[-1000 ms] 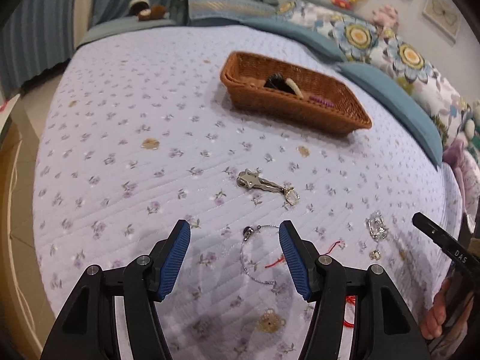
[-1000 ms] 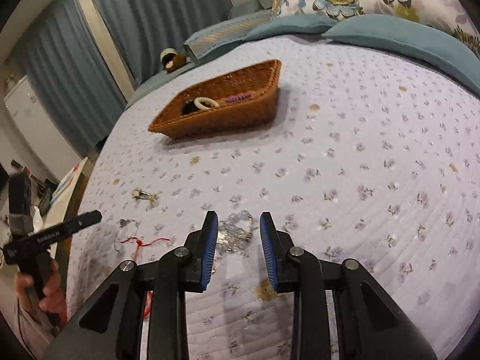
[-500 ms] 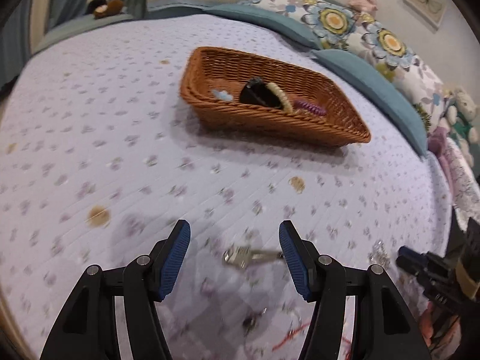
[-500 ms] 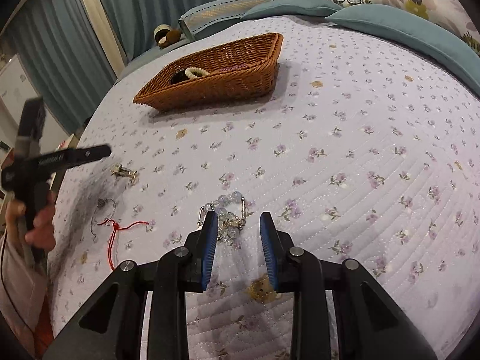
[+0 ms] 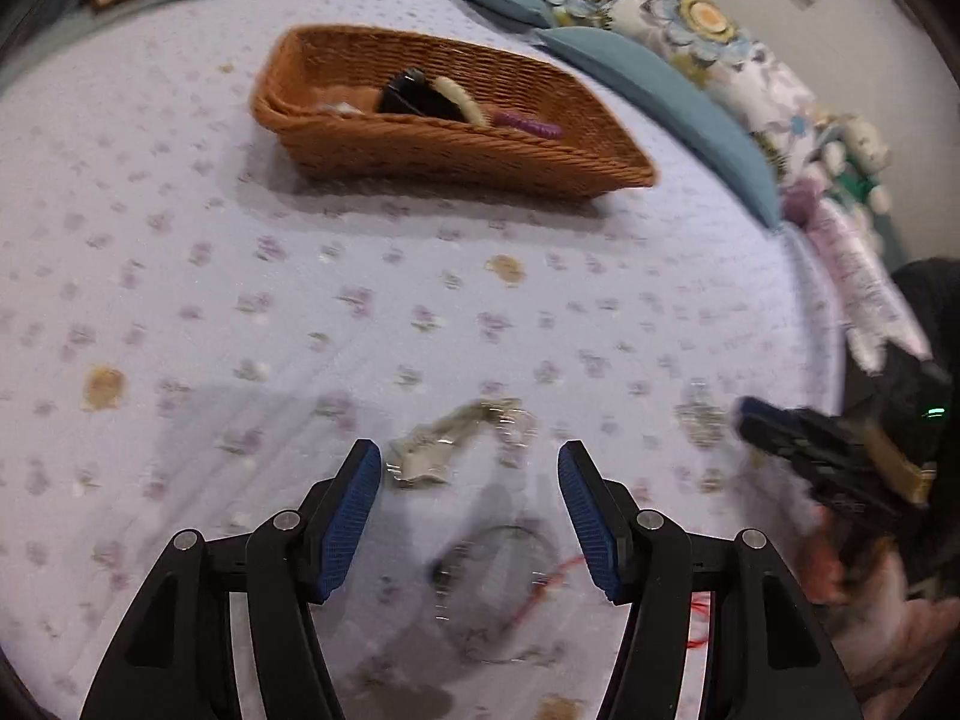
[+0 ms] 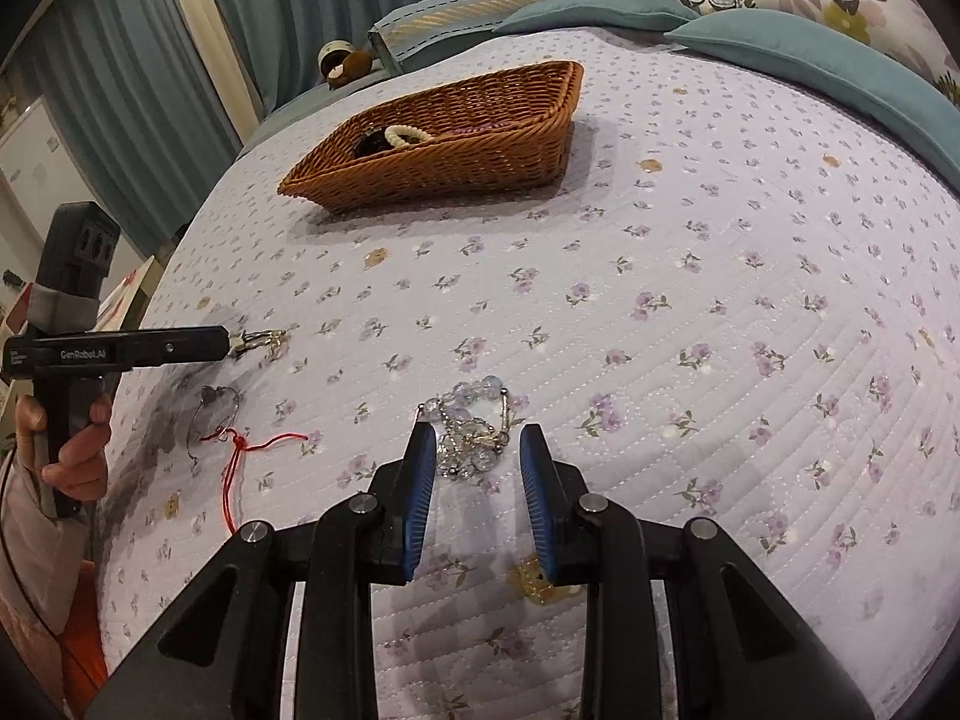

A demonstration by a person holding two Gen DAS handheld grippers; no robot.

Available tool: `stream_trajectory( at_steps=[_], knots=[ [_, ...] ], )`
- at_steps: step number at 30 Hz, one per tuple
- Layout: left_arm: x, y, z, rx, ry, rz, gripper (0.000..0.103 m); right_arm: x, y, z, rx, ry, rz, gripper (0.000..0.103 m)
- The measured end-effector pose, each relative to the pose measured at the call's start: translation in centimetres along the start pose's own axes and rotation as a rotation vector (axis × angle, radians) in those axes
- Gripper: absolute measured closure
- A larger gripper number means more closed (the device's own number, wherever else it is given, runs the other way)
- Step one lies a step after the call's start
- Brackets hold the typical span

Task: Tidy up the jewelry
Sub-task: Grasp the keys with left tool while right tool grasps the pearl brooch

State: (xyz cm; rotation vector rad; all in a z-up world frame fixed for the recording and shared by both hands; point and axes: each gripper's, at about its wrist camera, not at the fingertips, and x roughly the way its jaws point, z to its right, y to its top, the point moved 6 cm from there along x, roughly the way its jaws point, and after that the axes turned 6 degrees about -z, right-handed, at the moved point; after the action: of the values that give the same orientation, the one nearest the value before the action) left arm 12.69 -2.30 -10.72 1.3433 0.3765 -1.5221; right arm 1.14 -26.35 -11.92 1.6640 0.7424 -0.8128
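Bed (image 6: 750, 276): lilac quilt with small flowers, under both grippers; teal and flowered pillows far beyond the jaws
Basket (image 6: 444, 138): brown wicker, well ahead of both sets of jaws; a cream beaded ring, something dark and a purple piece lie in it
Left gripper (image 5: 469, 483): jaws open and empty; tips low over the quilt; in the right view it shows side-on, far left of the right jaws, held by a hand (image 6: 75, 444); white lettering on its bar reads "GenRobot.AI"; smaller print beside it is too small to read
Right gripper (image 6: 478, 441): jaws part open, narrower than the left pair, gripping nothing; blue pads either side of the near end of the bracelet; whether they touch it I cannot tell
Bracelet (image 6: 471, 420): clear beads and metal links, on the quilt, just ahead of and partly between the right jaws
Clip (image 5: 447, 441): silver, blurred, on the quilt just ahead of the left jaws, nearer the left pad
Wire hoop (image 6: 210, 414): thin, with a dark bead, below the left jaws
Red cord (image 6: 258, 444): beside the hoop, one end touching it
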Motion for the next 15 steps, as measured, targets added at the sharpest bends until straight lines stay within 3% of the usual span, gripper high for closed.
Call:
stream_trajectory(
  at_steps=[2,4,9,15],
  knots=[
    [0.1,0.1,-0.2,0.017,0.074,0.013,0.040,0.0,0.0,0.0,0.001,-0.001,0.000,0.072],
    [0.8,-0.2,0.2,0.053,0.107,0.000,0.051,0.1,0.0,0.2,0.008,0.001,-0.001,0.072],
    [1.5,-0.6,0.9,0.110,0.160,-0.003,0.054,0.0,0.2,0.2,-0.002,0.001,0.013,0.072],
    [1.7,-0.3,1.1,0.118,0.173,0.009,0.060,1.0,1.0,0.5,0.000,-0.023,-0.002,0.072]
  ],
)
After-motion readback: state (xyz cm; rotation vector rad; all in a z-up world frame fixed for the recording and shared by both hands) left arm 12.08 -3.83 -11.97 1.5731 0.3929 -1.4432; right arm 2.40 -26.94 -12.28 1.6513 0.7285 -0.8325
